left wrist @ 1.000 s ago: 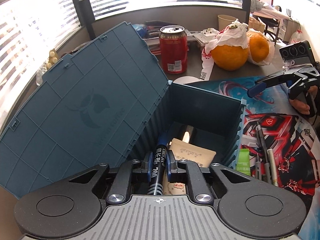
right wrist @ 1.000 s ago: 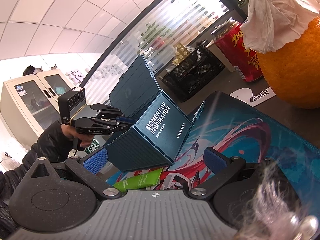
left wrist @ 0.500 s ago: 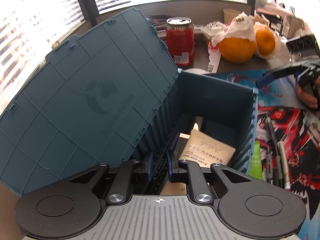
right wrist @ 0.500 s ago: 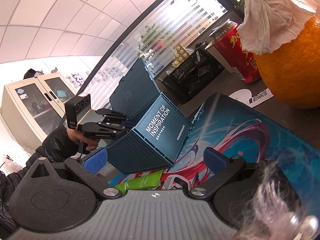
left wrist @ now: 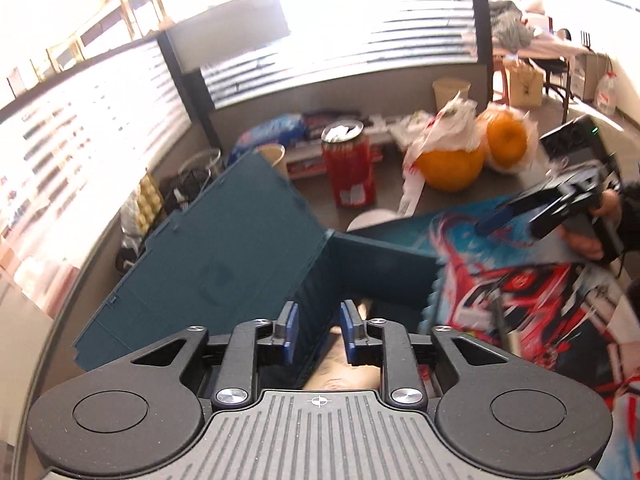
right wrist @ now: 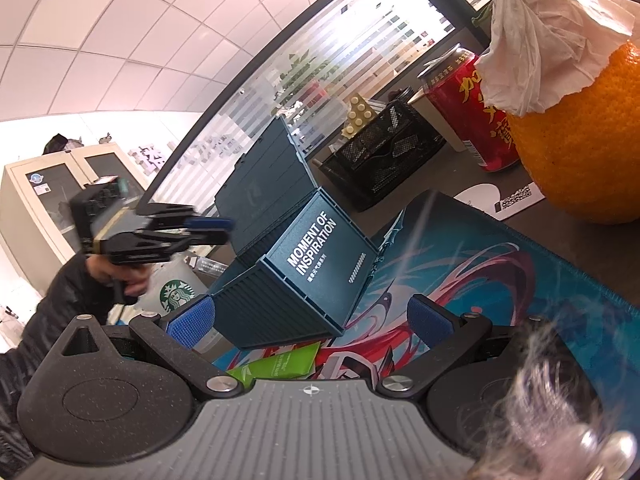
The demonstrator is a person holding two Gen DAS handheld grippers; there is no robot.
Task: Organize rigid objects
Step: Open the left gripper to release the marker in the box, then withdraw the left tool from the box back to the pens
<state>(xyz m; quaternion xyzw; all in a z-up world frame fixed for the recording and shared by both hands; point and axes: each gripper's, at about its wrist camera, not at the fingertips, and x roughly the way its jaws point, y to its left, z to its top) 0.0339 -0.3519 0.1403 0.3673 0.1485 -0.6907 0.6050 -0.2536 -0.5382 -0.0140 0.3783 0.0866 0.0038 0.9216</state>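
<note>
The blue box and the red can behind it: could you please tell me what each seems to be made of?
The blue box looks like moulded matt plastic: ribbed walls, a gridded lid and crisp printed lettering. The red can looks like thin painted metal, probably aluminium: glossy printed sides and a bare silvery rim on top.
</note>
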